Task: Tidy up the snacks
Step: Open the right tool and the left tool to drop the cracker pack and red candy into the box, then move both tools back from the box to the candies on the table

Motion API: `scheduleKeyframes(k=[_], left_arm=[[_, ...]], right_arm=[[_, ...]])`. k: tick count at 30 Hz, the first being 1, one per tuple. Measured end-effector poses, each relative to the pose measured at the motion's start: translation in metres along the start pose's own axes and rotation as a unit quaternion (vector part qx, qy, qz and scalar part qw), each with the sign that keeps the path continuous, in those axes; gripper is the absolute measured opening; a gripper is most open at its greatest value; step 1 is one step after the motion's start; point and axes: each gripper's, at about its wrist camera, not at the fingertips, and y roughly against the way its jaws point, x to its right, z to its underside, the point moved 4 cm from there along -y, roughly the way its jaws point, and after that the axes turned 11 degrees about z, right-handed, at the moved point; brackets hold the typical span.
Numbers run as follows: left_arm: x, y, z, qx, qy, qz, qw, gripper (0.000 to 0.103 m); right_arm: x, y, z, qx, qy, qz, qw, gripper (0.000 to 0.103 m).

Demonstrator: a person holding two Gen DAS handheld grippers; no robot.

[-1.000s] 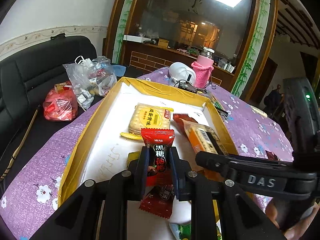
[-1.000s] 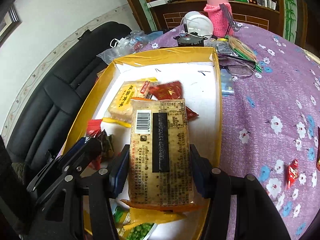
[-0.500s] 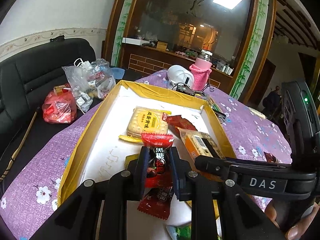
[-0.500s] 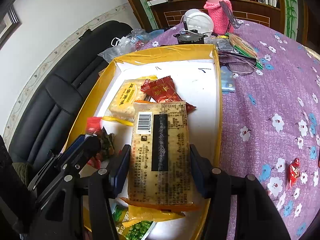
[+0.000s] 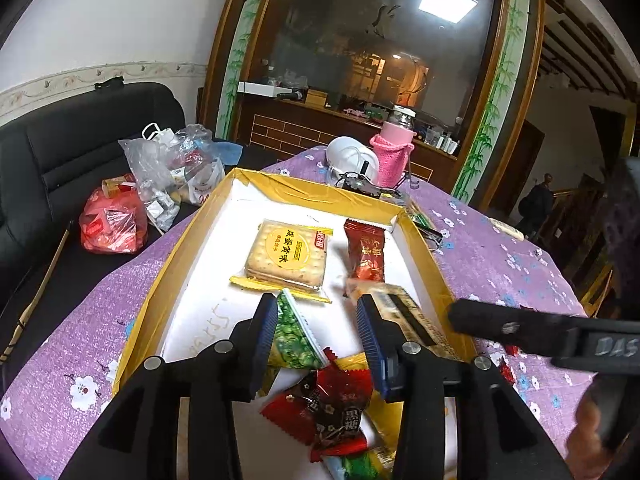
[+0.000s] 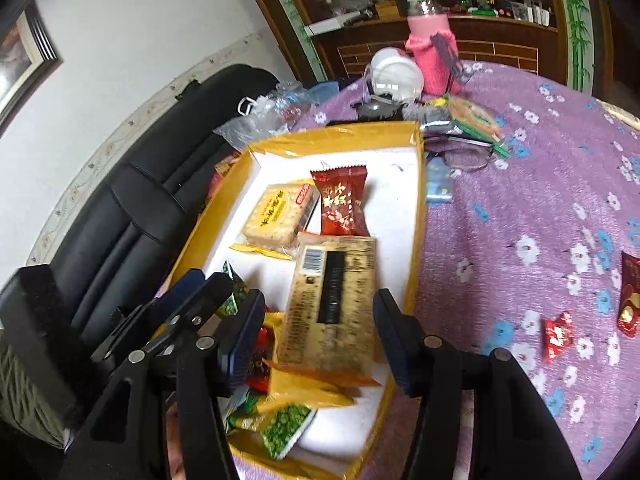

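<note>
Snacks [image 5: 286, 254] crowd box [image 5: 320, 196]; left gripper [image 5: 316, 330] opening, empty; right gripper [image 6: 320, 334] clasps cracker pack [image 6: 332, 300].

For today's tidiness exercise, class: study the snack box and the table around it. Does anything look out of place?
Yes. Several red candies lie loose on the purple tablecloth, outside the yellow box that holds the other snacks. Inside the box, packets at the near end are heaped on one another, while the cracker pack lies flat.
</note>
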Motion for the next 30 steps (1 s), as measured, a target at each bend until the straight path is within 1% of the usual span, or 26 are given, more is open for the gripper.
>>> scheduleKeyframes(k=[5, 9, 14, 19, 20, 22, 25, 26, 27, 29, 30], left_arm=[[0.001, 0.002, 0.000, 0.003, -0.004, -0.001, 1.0000, 0.043], [0.003, 0.002, 0.000, 0.004, -0.008, -0.004, 1.0000, 0.043], [0.004, 0.005, -0.001, 0.013, -0.011, -0.005, 0.9998, 0.043], [0.020, 0.011, -0.002, 0.014, -0.039, -0.013, 0.9990, 0.043], [0.027, 0.015, -0.002, 0.010, -0.042, -0.007, 0.9990, 0.043], [0.046, 0.021, -0.004, -0.002, -0.047, 0.028, 0.9985, 0.043], [0.084, 0.020, -0.004, -0.046, -0.061, 0.087, 0.9933, 0.043], [0.097, 0.016, -0.002, -0.067, -0.064, 0.110, 0.9896, 0.043], [0.116, 0.010, 0.003, -0.094, -0.067, 0.141, 0.9832, 0.043], [0.140, -0.001, 0.010, -0.126, -0.075, 0.165, 0.9753, 0.043], [0.156, -0.012, 0.017, -0.152, -0.086, 0.174, 0.9692, 0.043]], right_arm=[[0.037, 0.024, 0.005, 0.013, -0.024, 0.003, 1.000, 0.056], [0.078, 0.038, 0.013, 0.022, -0.047, 0.032, 0.998, 0.056], [0.130, 0.042, 0.026, 0.013, -0.104, 0.039, 0.994, 0.056], [0.176, 0.044, 0.038, 0.028, -0.142, 0.065, 0.987, 0.055], [0.187, 0.043, 0.041, 0.029, -0.155, 0.065, 0.985, 0.055], [0.202, 0.038, 0.045, 0.027, -0.179, 0.054, 0.982, 0.055], [0.216, 0.035, 0.049, 0.021, -0.200, 0.043, 0.979, 0.055], [0.218, 0.035, 0.050, 0.021, -0.204, 0.038, 0.978, 0.055], [0.219, 0.036, 0.050, 0.023, -0.206, 0.036, 0.978, 0.055], [0.221, 0.041, 0.050, 0.031, -0.205, 0.035, 0.978, 0.055], [0.221, 0.045, 0.049, 0.037, -0.205, 0.036, 0.977, 0.055]])
